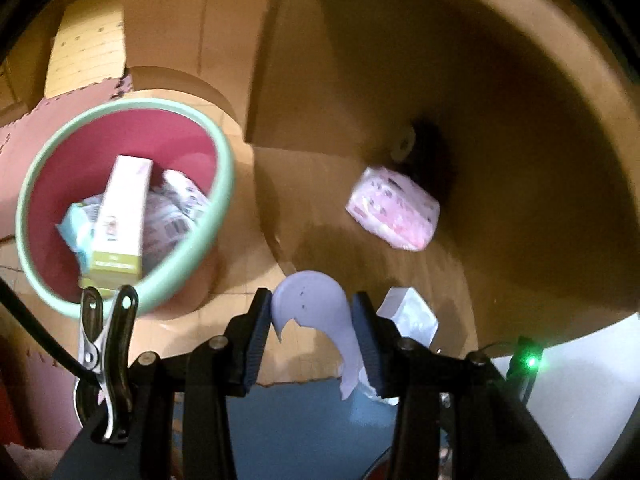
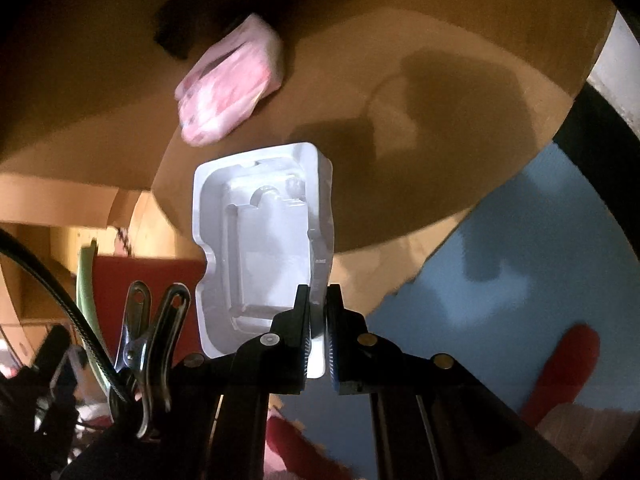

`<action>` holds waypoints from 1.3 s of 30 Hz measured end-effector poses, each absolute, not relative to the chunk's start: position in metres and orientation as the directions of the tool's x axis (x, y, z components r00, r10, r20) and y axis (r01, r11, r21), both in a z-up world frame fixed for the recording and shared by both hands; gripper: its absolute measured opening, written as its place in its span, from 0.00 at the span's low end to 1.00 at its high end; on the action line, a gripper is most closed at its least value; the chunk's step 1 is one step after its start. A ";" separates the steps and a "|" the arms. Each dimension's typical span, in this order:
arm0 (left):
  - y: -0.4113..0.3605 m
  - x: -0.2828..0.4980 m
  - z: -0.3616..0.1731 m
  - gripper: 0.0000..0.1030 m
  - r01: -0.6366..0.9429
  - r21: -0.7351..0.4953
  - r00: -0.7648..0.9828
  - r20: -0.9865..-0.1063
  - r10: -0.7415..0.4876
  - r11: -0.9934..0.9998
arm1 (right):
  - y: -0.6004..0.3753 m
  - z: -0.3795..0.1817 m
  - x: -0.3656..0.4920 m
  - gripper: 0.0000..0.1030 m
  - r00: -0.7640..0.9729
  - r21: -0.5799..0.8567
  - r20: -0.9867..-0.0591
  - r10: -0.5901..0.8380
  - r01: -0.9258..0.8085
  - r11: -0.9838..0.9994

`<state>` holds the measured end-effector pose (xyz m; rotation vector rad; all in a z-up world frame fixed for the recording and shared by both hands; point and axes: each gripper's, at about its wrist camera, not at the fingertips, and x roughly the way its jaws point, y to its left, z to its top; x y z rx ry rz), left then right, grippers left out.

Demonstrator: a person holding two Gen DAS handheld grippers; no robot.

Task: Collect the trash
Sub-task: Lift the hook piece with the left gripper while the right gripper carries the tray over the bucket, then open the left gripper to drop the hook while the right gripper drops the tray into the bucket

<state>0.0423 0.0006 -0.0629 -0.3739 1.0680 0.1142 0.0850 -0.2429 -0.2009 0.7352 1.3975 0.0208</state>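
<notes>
The left tongs (image 1: 312, 322) grip a torn piece of pale lilac plastic (image 1: 316, 300), held above the brown desk's (image 1: 520, 160) near edge. Left of the desk, on the floor, stands a pink bin with a green rim (image 1: 52, 152), holding a tall white-and-green box (image 1: 120, 220) and crumpled wrappers (image 1: 176, 208). A pink packet (image 1: 394, 212) lies on the desk, farther in from the edge. The right tongs (image 2: 319, 320) are clamped on the rim of a white moulded plastic tray (image 2: 264, 240), held over the desk's near edge.
</notes>
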 end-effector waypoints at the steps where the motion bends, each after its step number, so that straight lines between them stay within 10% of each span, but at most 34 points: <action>1: 0.006 0.040 -0.057 0.42 -0.276 -0.244 0.488 -0.869 -0.083 0.930 | -0.236 -0.196 0.083 0.08 0.208 0.486 -0.874 0.439 0.384 0.785; 21: 0.148 0.036 0.017 0.42 -0.372 -0.201 0.517 -0.856 0.022 0.906 | -0.148 -0.082 0.076 0.09 0.134 0.556 -0.826 0.548 0.035 0.830; 39: 0.213 0.056 -0.057 0.42 -0.425 -0.177 0.418 -0.908 0.019 0.887 | -0.006 -0.051 0.135 0.09 0.066 0.360 -0.907 0.415 -0.390 0.848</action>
